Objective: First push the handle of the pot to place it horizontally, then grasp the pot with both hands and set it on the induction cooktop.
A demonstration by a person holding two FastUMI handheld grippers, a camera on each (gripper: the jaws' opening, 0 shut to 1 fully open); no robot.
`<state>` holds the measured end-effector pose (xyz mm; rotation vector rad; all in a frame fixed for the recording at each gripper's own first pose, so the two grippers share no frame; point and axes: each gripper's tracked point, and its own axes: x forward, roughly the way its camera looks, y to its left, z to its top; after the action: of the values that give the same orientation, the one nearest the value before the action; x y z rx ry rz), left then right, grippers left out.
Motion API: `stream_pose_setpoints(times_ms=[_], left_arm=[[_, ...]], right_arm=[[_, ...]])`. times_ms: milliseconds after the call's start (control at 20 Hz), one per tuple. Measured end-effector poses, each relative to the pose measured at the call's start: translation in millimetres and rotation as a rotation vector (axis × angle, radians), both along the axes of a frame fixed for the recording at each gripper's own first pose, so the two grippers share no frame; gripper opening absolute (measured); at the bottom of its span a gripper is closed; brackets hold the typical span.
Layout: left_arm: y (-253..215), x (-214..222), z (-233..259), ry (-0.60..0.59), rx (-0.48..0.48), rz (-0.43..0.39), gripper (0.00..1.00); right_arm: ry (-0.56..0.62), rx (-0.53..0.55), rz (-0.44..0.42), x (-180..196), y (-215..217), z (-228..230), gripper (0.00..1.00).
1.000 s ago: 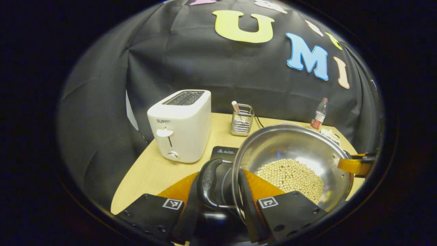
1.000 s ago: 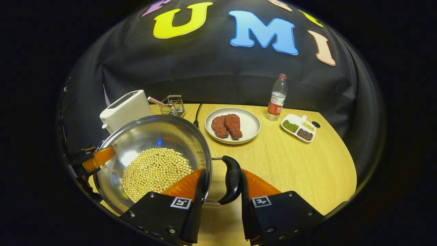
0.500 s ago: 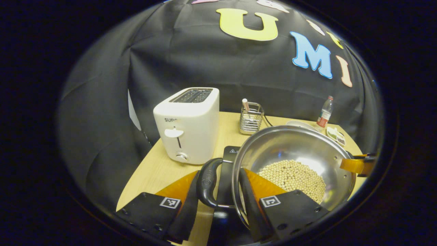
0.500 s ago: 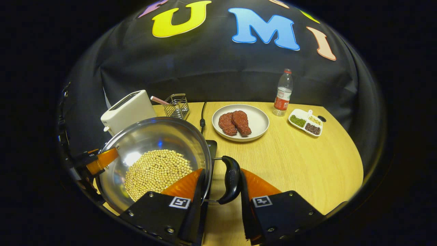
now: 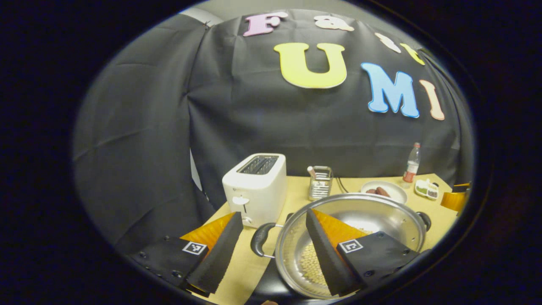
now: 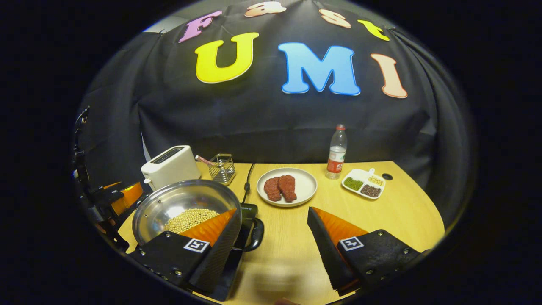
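The steel pot point(image 5: 381, 214) point(image 6: 169, 202) holds pale beans point(image 6: 186, 218) and sits on the black induction cooktop point(image 5: 266, 284) point(image 6: 232, 264). Its two black side handles stick out left and right. In the left gripper view, my left gripper point(image 5: 274, 215) is open, raised above and behind the near handle point(image 5: 259, 239), touching nothing. In the right gripper view, my right gripper point(image 6: 273, 211) is open too, back from the other handle point(image 6: 256, 234), with bare table between its fingers. The left gripper point(image 6: 120, 199) also shows beyond the pot.
On the wooden table point(image 6: 381, 220) stand a white toaster point(image 5: 256, 188) point(image 6: 169, 167) and a wire utensil holder point(image 6: 222, 167) behind the pot. A plate of meat point(image 6: 288, 186), a water bottle point(image 6: 336, 152) and a small divided dish point(image 6: 364, 184) lie to the right. A cable point(image 6: 247, 178) runs back.
Both grippers were shut on the pot's handles; now both are open and have drawn up and back. The pot has dropped lower in both views and rests on the cooktop.
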<state>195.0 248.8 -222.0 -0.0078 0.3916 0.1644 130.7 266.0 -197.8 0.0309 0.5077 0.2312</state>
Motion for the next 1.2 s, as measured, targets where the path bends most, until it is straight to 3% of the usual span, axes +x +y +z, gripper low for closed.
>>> stream_pose_setpoints(times_ms=[200, 650, 950, 1150, 1200], left_arm=[[-67, -24, 54, -0.089, -0.021, -0.044, 0.94], [-214, -113, 146, -0.214, -0.021, -0.156, 1.0], [-265, -181, 194, -0.276, 0.001, -0.19, 0.94], [-279, -209, 219, -0.31, 0.024, -0.212, 0.94], [-280, -213, 222, -0.315, 0.026, -0.217, 1.0]], right_arm=[[-0.101, -0.012, -0.003, -25, -52, 35, 0.96], [-0.234, 0.018, -0.043, -99, -177, 98, 0.96], [-0.323, 0.002, -0.047, -147, -238, 141, 0.96], [-0.369, 0.001, -0.061, -169, -253, 164, 0.96], [-0.375, 0.009, -0.065, -174, -253, 168, 0.96]])
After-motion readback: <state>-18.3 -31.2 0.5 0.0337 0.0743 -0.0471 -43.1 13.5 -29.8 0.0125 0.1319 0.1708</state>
